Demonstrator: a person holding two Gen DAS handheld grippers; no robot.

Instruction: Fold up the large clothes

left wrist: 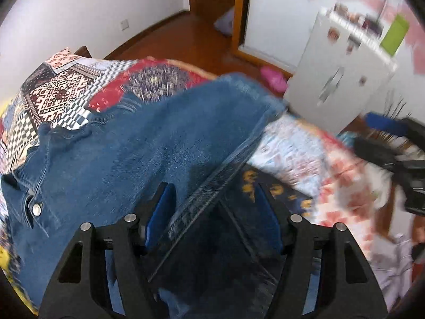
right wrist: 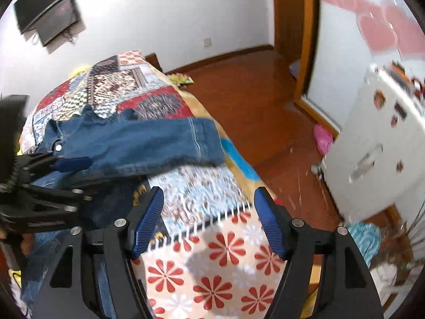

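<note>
A blue denim shirt (left wrist: 119,146) lies spread over a patchwork bedspread (left wrist: 66,87), its collar and a metal snap (left wrist: 36,208) at the left. My left gripper (left wrist: 215,212) hovers over it with the jaws wide apart. A raised denim hem (left wrist: 225,164) runs diagonally between them, and neither pad visibly presses on it. In the right wrist view the denim (right wrist: 138,143) stretches across the bed, with the left gripper (right wrist: 90,171) at its near edge. My right gripper (right wrist: 208,207) is open over the flowered part of the bedspread (right wrist: 212,265), with nothing between its fingers.
The bed's edge drops to a wooden floor (right wrist: 252,93) on the right. A white cabinet (right wrist: 377,143) stands close to the bed, with a pink slipper (right wrist: 322,138) beside it. A dark screen (right wrist: 47,10) hangs on the wall beyond the bed.
</note>
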